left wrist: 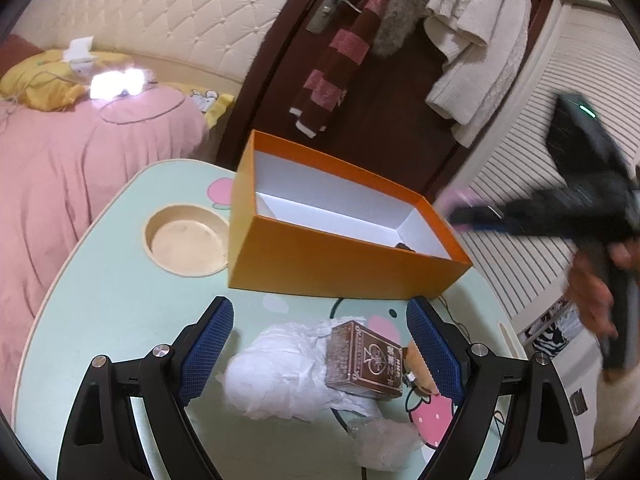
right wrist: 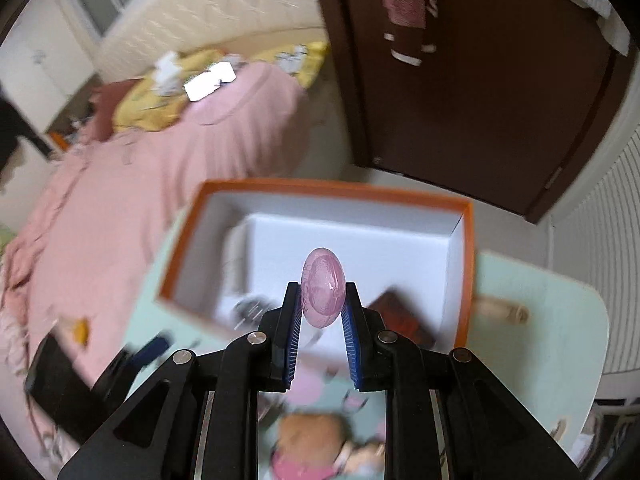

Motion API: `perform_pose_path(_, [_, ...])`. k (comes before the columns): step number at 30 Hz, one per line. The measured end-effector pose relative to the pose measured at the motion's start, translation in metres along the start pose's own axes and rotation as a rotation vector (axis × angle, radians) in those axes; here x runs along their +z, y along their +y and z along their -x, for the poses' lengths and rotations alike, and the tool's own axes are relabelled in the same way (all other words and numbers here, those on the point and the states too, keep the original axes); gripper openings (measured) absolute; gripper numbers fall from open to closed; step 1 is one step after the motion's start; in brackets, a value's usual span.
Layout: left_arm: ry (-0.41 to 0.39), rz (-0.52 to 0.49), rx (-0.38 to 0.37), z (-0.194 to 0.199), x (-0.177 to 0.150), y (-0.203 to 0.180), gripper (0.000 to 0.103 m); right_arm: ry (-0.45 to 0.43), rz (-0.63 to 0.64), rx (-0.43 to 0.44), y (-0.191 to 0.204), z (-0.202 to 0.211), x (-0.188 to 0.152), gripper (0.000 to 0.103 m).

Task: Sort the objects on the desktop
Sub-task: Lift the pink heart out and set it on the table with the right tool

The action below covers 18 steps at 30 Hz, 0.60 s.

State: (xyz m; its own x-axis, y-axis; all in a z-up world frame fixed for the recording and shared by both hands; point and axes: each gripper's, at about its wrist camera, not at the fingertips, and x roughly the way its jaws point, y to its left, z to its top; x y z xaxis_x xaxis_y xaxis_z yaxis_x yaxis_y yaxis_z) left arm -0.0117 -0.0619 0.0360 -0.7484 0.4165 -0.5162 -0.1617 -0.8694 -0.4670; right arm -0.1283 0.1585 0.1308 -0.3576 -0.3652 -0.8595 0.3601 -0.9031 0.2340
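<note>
My right gripper is shut on a pink egg-shaped object, held above the open orange box. Inside the box lie a dark red-brown item and a blurred dark item. In the left wrist view the orange box stands on the pale green table, and the right gripper hangs blurred over its right end with something pink at its tip. My left gripper is open, low over a brown card box that rests on crumpled white tissue. A small plush toy lies beside the card box.
A round cup recess sits left of the box. Clear crumpled plastic lies near the table's front. A bed with a pink cover stands to the left, a dark door with hanging clothes behind. A person's hand holds the right gripper.
</note>
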Motion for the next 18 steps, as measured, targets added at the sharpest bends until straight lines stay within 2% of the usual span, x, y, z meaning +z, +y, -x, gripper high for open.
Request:
perform_pose_path(4, [-0.01, 0.019, 0.017, 0.001, 0.001, 0.005, 0.088, 0.028, 0.029, 0.078, 0.016, 0.01, -0.045, 0.021])
perform_pose_path(9, [-0.031, 0.027, 0.049, 0.004, 0.001, 0.01, 0.088, 0.106, 0.027, 0.082, 0.028, -0.012, -0.094, 0.021])
perform_pose_path(15, [-0.049, 0.043, 0.083, 0.005, 0.0, 0.017, 0.088, 0.136, 0.014, 0.131, 0.032, -0.027, -0.122, 0.021])
perform_pose_path(18, [-0.05, 0.042, 0.092, 0.005, -0.001, 0.019, 0.088, 0.141, 0.011, 0.12, 0.03, -0.034, -0.128, 0.022])
